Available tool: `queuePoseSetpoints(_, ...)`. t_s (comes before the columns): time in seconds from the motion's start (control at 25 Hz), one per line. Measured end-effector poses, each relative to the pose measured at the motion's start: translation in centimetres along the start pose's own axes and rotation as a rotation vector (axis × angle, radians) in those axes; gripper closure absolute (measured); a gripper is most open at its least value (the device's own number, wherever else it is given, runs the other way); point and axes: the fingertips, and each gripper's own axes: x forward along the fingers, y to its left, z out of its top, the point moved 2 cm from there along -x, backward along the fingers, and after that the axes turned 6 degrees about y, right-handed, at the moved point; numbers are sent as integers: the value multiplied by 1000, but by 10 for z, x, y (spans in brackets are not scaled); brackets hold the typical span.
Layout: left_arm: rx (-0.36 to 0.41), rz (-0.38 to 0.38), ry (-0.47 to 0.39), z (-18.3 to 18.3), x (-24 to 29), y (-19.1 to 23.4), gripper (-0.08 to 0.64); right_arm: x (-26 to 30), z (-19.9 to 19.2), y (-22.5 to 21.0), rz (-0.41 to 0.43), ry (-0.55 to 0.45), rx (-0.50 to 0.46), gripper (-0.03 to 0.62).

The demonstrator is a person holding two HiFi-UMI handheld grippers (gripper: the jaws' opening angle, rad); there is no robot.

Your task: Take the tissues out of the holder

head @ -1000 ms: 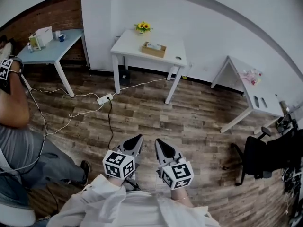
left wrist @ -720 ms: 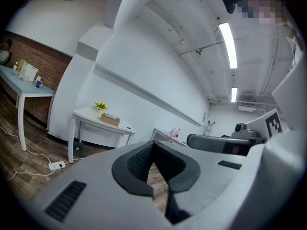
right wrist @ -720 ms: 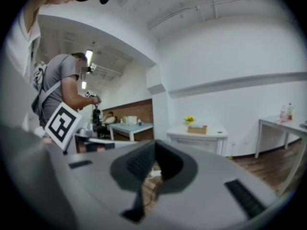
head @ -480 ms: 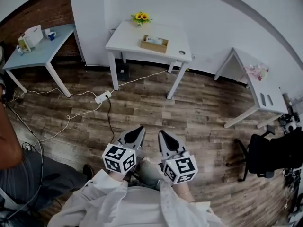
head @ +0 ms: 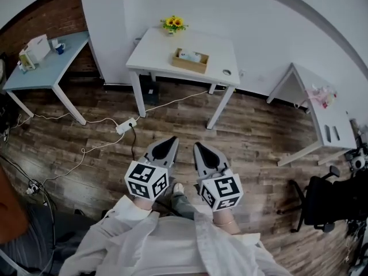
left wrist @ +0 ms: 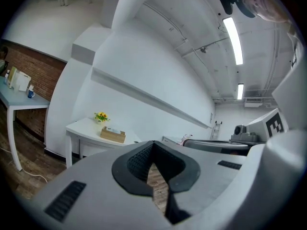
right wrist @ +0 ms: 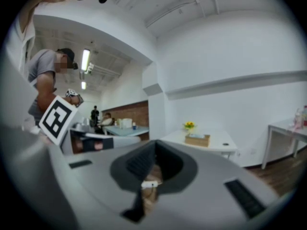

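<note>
The task has not really begun. The wooden holder (head: 190, 61) sits on the white worktop (head: 150, 55), toward its middle, with the pale tissues (head: 190, 54) showing in its open top; none is pulled out as far as can be seen. A pot of yellow flowers (head: 173, 23) stands at the worktop's back edge, behind the holder. Both tools are well short of the worktop, out over the plank floor (head: 253, 137) in front of it. The left gripper (head: 170, 141) has its jaws clenched together with nothing between them, and the right gripper (head: 198, 147) is likewise closed and empty. Both point roughly level toward the worktop. Everything is left to do, I judge: reach the worktop, open one pair of jaws, nip the top tissue and draw it up, perhaps steadying the holder with the other tool
</note>
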Motion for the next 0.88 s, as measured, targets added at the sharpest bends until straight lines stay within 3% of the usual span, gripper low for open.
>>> queuePoseSetpoints(0.44, 18, 46, -37, 56, 122, 49, 543, 98, 50, -99, 50, -12, -52, 583)
queuePoseSetpoints(0.88, -31, 69, 25, 46, 179, 82, 541, 150, 41, -145, 67, 34, -5, 583)
